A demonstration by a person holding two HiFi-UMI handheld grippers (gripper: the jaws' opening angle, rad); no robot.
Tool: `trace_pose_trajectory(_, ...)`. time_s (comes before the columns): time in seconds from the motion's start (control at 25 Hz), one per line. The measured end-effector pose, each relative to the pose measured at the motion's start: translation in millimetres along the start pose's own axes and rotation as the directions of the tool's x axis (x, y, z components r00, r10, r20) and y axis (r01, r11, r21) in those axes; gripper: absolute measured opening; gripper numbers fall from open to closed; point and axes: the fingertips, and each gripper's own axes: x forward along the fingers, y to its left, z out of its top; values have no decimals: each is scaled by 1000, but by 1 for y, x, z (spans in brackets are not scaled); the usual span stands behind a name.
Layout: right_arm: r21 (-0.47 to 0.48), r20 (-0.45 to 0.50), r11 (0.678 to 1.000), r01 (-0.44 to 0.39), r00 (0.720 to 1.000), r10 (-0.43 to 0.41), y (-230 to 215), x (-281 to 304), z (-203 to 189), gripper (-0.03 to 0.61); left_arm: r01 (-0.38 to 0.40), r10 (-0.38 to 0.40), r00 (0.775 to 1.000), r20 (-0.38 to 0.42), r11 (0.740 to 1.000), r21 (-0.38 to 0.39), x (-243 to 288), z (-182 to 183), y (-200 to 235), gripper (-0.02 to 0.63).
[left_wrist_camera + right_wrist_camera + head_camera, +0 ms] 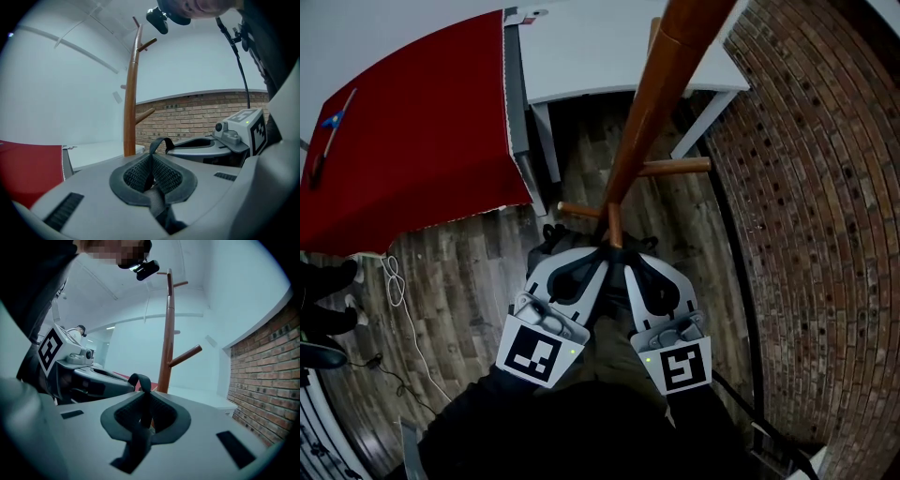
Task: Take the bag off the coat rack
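Left gripper [598,261] and right gripper [628,262] low at six o'clock from the head, angled inward, tips meeting beside coat rack [656,94], above dark bag [547,240]. Left gripper view: nearly closed, pinching strap [159,142]. Right gripper view: likewise clamped on strap [139,379], rack at twelve.

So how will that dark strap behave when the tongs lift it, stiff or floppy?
Probably floppy: the strap curls into a loose loop beyond the left tongs and right tongs. Unlikely to slip, since textured pads pinch it flat. The bag under the tongs is mostly hidden, so its weight is unclear.
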Motion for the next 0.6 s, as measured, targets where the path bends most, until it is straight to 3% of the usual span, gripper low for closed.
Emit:
trace_pose_trajectory(0.16,3,8,998,70,997,-70,13,-22,9,37,48,-48,999,12,999,-4,-18,10,-17,23)
trace_pose_trajectory(0.36,34,11,979,203,979,-203,21,-59,26,37,168,-169,985,21,986,22,-33,29,-46,23)
trace_pose_trajectory(0.48,36,5,960,278,960,-279,17,-88,36,37,220,-219,975,31,975,-31,-36,43,-70,22)
trace_pose_trajectory(0.6,35,-6,923,383,924,-383,14,-122,42,37,316,-315,949,30,948,-38,-38,53,-102,23)
